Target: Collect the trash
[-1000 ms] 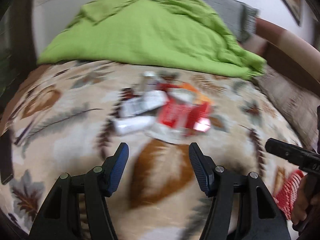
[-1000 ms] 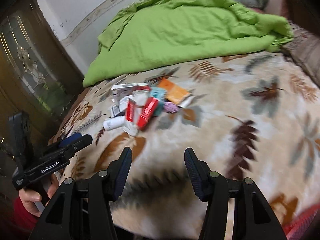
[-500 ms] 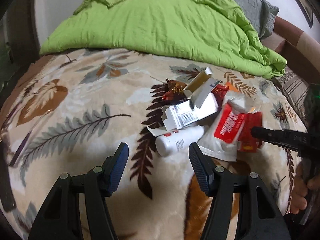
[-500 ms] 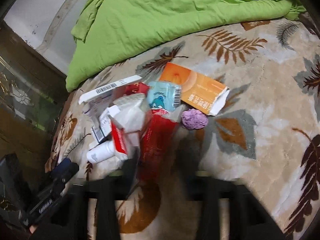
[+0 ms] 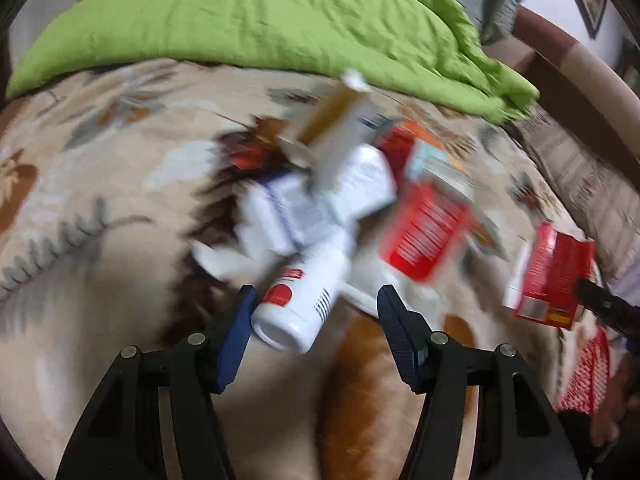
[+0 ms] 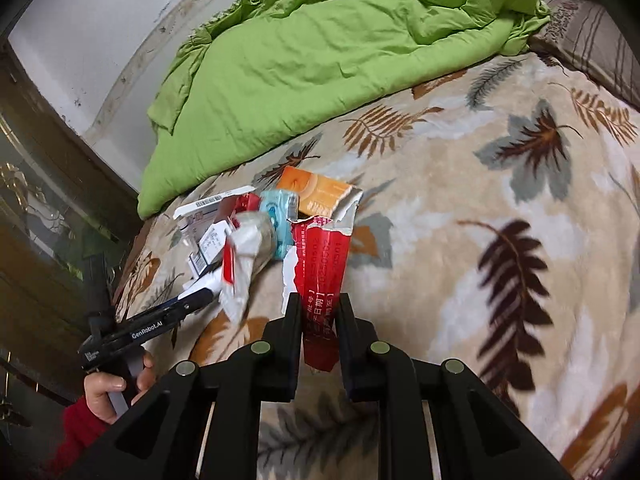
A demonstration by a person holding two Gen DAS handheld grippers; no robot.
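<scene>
A heap of trash lies on the leaf-patterned blanket (image 6: 500,200): white cartons (image 5: 352,188), a red packet (image 5: 424,236), an orange carton (image 6: 320,192), a light blue pack (image 6: 280,216). My left gripper (image 5: 312,312) is open around the base of a white bottle (image 5: 304,304), which lies between its fingers. My right gripper (image 6: 318,308) is shut on a torn red wrapper (image 6: 320,268) and holds it up off the blanket. The same red wrapper (image 5: 552,276) shows at the right of the left wrist view. The left gripper (image 6: 196,300) shows at the heap's near edge in the right wrist view.
A crumpled green duvet (image 6: 340,60) covers the far side of the bed. A striped pillow (image 6: 592,48) lies at the right, against a brown headboard (image 5: 568,64). A dark wooden cabinet with glass (image 6: 40,220) stands left of the bed.
My left gripper moved forward until the white bottle lies between its open fingers. My right gripper closed on the red wrapper and lifted it away from the heap.
</scene>
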